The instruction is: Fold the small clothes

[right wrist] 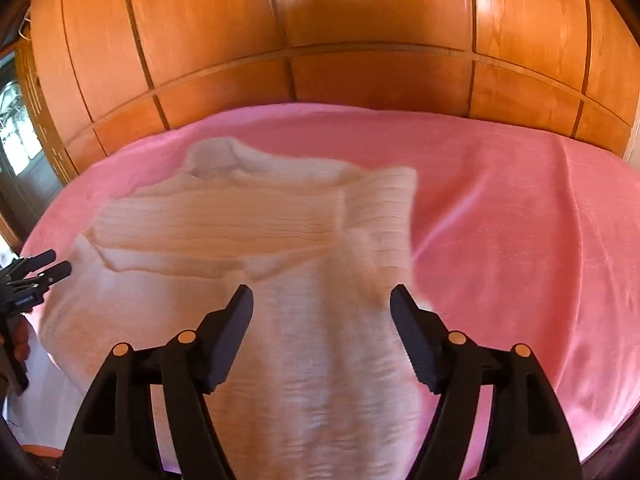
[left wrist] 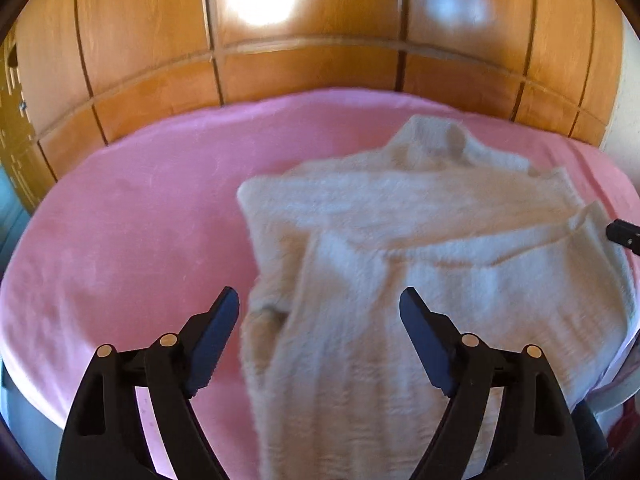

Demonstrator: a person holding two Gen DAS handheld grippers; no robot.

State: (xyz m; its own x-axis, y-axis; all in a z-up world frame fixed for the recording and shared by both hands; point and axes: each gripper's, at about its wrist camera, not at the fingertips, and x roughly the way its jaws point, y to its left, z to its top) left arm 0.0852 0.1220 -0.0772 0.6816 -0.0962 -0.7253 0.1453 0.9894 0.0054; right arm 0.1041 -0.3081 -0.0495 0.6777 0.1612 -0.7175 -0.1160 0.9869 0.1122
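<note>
A: Start nearest. What are the two grippers doing?

B: The left gripper [left wrist: 319,300] has its jaws spread wide above the near part of a cream knit sweater [left wrist: 420,248]. Nothing is pinched between them; the pads are clear of the fabric. The right gripper [right wrist: 322,298] is released too, its jaws apart over the sweater's lower body, with no cloth caught.

A: Can each camera see the other tool?

B: Partly. In the left wrist view a black tip of the right gripper pokes in at the right edge beside the sweater. In the right wrist view the left gripper [right wrist: 56,265] shows at the left edge, just by the sweater's side, with a person's hand [right wrist: 18,344] behind it.

A: And the sweater itself?

B: It lies on a pink blanket [left wrist: 120,220] that covers the bed. Its collar [right wrist: 224,156] points to the far side. A sleeve [right wrist: 224,220] is folded across the chest, and the garment's right side is turned in along a fold. The picture is blurred, so finer detail is unclear.

A: Beyond that?

B: A wooden panelled wardrobe [right wrist: 360,40] stands behind the bed, with glare on its doors.
</note>
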